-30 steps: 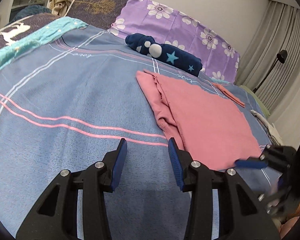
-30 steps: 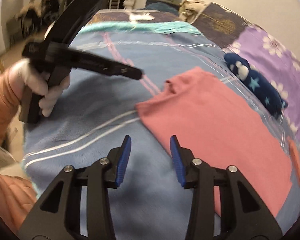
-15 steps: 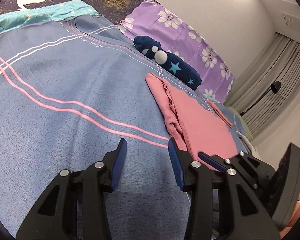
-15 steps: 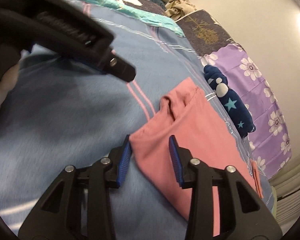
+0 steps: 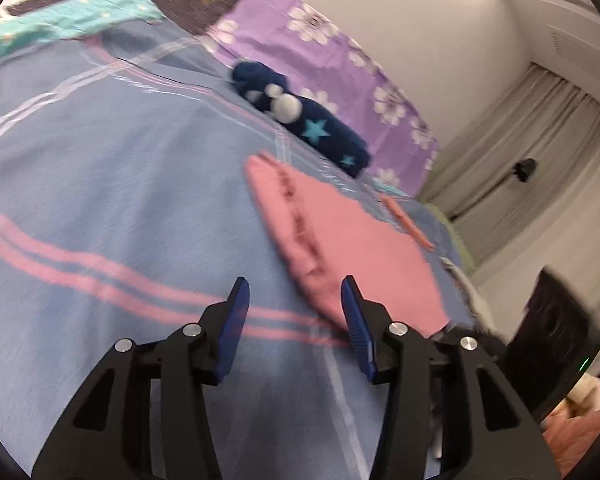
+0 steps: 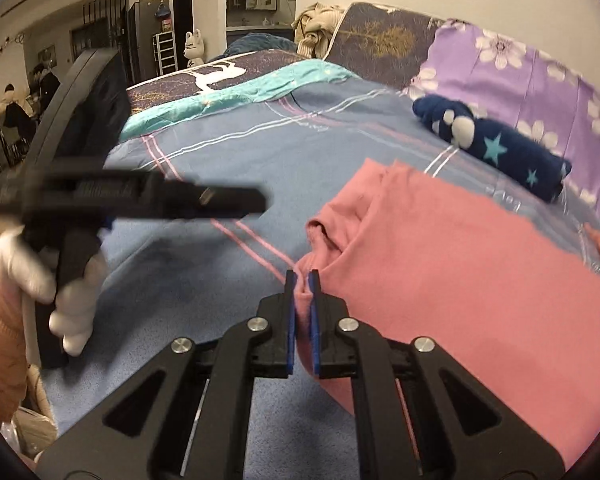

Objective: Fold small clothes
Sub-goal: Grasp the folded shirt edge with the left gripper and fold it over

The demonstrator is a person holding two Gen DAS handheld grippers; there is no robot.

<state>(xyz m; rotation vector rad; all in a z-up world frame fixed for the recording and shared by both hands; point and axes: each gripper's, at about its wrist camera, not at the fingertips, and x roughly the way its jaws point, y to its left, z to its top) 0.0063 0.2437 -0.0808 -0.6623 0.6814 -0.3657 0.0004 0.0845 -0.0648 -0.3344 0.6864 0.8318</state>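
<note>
One blue striped bedspread (image 5: 100, 184)

Right tool (image 6: 303, 280) pinches the pink garment's (image 6: 460, 272) near corner.

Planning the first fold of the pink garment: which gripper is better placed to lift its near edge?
Right. The right gripper is shut on the pink garment at its near edge; the left gripper is opening over the blue bedspread, nothing between its jaws.

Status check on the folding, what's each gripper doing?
Right gripper shut on pink garment corner. Left gripper opening, nothing held, beside garment edge. Nothing in the way.
</note>
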